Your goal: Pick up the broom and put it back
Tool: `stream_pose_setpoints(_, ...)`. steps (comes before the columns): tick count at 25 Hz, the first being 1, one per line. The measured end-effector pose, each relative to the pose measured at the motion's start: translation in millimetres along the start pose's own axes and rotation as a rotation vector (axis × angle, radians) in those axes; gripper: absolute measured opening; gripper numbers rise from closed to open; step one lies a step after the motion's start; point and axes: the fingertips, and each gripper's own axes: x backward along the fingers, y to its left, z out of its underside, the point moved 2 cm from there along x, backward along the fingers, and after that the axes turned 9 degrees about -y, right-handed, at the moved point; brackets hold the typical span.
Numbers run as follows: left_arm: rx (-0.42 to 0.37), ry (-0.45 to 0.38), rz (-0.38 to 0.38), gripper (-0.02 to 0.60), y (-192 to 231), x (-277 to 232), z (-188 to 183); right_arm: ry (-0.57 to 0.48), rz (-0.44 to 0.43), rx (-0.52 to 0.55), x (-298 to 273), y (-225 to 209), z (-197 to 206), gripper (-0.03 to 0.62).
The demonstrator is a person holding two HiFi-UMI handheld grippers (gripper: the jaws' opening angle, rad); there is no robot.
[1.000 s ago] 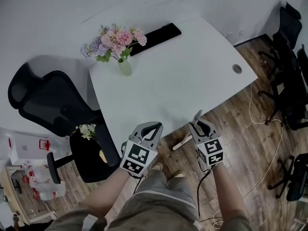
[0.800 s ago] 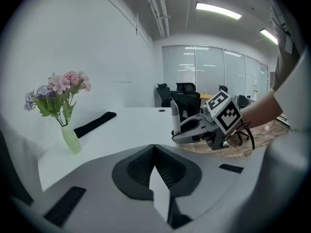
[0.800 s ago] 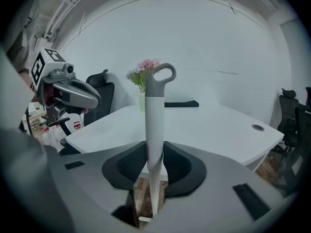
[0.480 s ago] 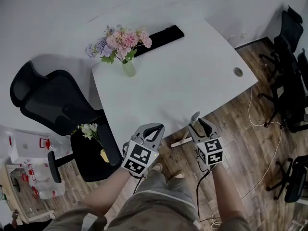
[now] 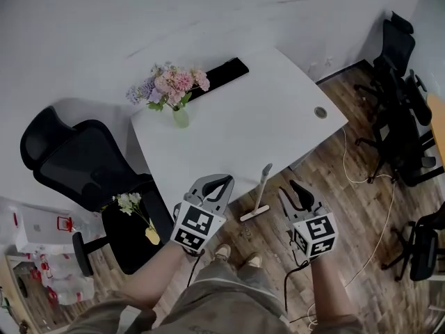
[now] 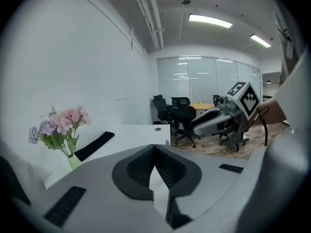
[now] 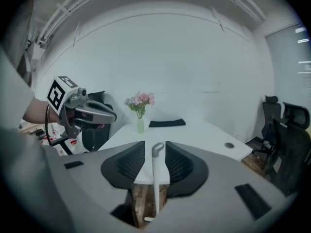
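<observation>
My right gripper [image 5: 287,190] hangs above the wooden floor [image 5: 348,207], its jaws apart though just closing a little, clamped on nothing. The broom [image 5: 259,195] stands just ahead of it, apart from the pads; in the right gripper view its white handle shows in the gap between the jaws. It stands nearly upright at the near edge of the white tabletop [image 5: 278,110], head on the floor. My left gripper [image 5: 224,181], jaws together and empty, hangs to the broom's left.
</observation>
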Motion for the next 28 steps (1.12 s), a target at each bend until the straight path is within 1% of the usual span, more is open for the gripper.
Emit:
stream_pose_setpoints(1, -0.006, -0.013, 0.004, 0.016, 0, 2, -9, -0.031, 0.021, 0.009, 8, 0, -16, 0.133)
stream_pose_setpoints(2, -0.013, -0.027, 0.008, 0.017, 0, 5, -19, -0.061, 0.038, 0.018, 16, 1, -31, 0.121)
stream_pose_setpoints(6, -0.051, -0.086, 0.022, 0.017, -3, 17, -59, -0.177, 0.071, 0.035, 50, 7, -90, 0.112)
stream_pose_setpoints(9, -0.071, -0.146, 0.030, 0.017, -7, 26, -91, -0.277, 0.088, 0.052, 78, 12, -131, 0.067)
stream_pose_setpoints(12, -0.098, -0.207, 0.037, 0.017, -10, 39, -122, -0.356, 0.104, 0.039, 106, 18, -162, 0.061)
stream_pose_setpoints(14, -0.120, -0.243, 0.037, 0.017, -12, 48, -140, -0.389, 0.117, 0.032, 123, 22, -176, 0.057)
stream_pose_setpoints(17, -0.135, -0.288, 0.037, 0.017, -17, 62, -161, -0.414, 0.134, 0.025, 145, 26, -184, 0.048)
stream_pose_setpoints(21, -0.141, -0.336, 0.053, 0.017, -28, 76, -179, -0.426, 0.161, -0.009, 167, 32, -183, 0.044)
stream_pose_setpoints(25, -0.139, -0.372, 0.080, 0.017, -39, 85, -180, -0.415, 0.149, -0.038, 181, 43, -173, 0.043)
stream_pose_setpoints(28, -0.121, -0.389, 0.101, 0.017, -47, 88, -174, -0.399, 0.132, -0.049, 186, 54, -162, 0.038)
